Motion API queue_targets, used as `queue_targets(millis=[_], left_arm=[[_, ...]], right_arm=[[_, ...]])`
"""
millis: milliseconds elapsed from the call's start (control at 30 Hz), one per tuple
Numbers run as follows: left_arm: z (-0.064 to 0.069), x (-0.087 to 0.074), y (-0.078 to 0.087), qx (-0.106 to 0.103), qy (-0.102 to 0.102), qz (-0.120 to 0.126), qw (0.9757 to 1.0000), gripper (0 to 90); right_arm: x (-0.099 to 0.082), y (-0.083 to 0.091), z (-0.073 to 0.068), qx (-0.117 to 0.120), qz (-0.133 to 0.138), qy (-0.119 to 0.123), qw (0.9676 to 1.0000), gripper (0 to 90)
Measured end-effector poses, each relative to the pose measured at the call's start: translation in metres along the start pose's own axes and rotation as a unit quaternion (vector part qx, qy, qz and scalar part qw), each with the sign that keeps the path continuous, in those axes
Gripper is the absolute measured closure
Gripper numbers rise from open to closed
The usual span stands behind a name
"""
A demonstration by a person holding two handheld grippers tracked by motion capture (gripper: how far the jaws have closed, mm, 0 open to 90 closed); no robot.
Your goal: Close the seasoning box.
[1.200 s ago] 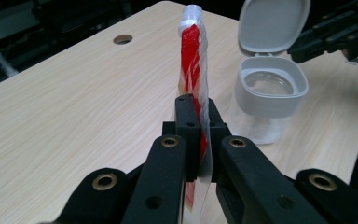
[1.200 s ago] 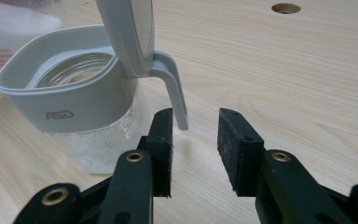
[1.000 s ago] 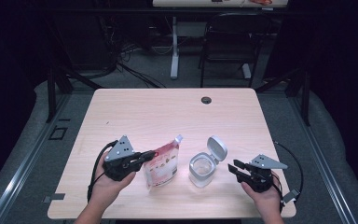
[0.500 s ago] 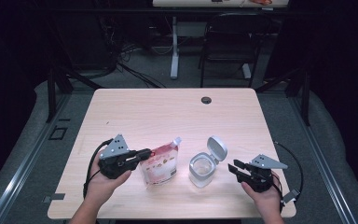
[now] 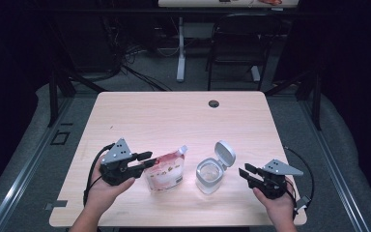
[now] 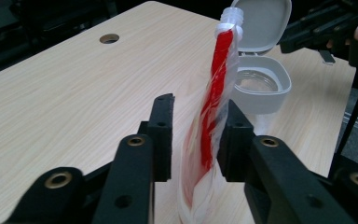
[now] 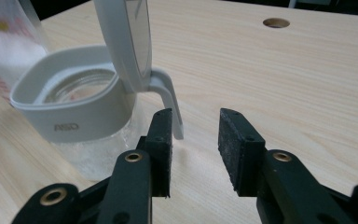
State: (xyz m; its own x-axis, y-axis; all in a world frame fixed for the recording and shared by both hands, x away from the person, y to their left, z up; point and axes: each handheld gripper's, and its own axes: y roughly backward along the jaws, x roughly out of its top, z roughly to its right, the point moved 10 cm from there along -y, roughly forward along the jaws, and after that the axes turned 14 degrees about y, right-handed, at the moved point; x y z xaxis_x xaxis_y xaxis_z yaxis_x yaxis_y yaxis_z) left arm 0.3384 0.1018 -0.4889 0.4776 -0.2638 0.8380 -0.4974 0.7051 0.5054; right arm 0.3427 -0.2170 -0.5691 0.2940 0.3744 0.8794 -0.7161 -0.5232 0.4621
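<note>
High view: the left gripper (image 5: 144, 161) sits just left of the red-and-clear plastic spouted pouch (image 5: 166, 169) standing near the table's (image 5: 174, 116) near edge. Left gripper view: its jaws, just opening, flank the pouch (image 6: 212, 116) without pressing. Right gripper view: the right gripper (image 7: 195, 144) gapes empty beside the clear glass jar with its raised grey lid (image 7: 81, 105).

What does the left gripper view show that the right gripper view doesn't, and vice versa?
Left gripper view: the left tool, whose jaws have just been opening, astride the pouch without pressing it; the right tool beyond. Right gripper view: that tool's open jaws, nothing between them, and lettering on the container. Both: pouch, open-lidded container, table, cable hole.
</note>
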Motion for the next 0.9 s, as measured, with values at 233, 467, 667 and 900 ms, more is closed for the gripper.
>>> queue_targets(millis=[233,467,667,900], left_arm=[[-0.005,-0.008,0.007,0.004,0.024,0.012,0.9996,62.4],[-0.006,-0.014,0.011,0.000,0.035,0.016,0.9993,62.7],[-0.010,-0.021,0.014,0.007,0.041,0.015,0.9990,62.2],[-0.011,-0.022,0.017,0.014,0.049,0.022,0.9985,60.8]], right_arm=[[0.018,0.010,-0.001,0.001,0.018,0.025,0.9995,61.7],[0.038,0.018,-0.006,0.010,0.036,0.038,0.9986,61.1],[0.051,0.024,-0.014,0.028,0.045,0.045,0.9976,64.5],[0.073,0.031,-0.029,0.070,0.060,0.061,0.9939,69.1]])
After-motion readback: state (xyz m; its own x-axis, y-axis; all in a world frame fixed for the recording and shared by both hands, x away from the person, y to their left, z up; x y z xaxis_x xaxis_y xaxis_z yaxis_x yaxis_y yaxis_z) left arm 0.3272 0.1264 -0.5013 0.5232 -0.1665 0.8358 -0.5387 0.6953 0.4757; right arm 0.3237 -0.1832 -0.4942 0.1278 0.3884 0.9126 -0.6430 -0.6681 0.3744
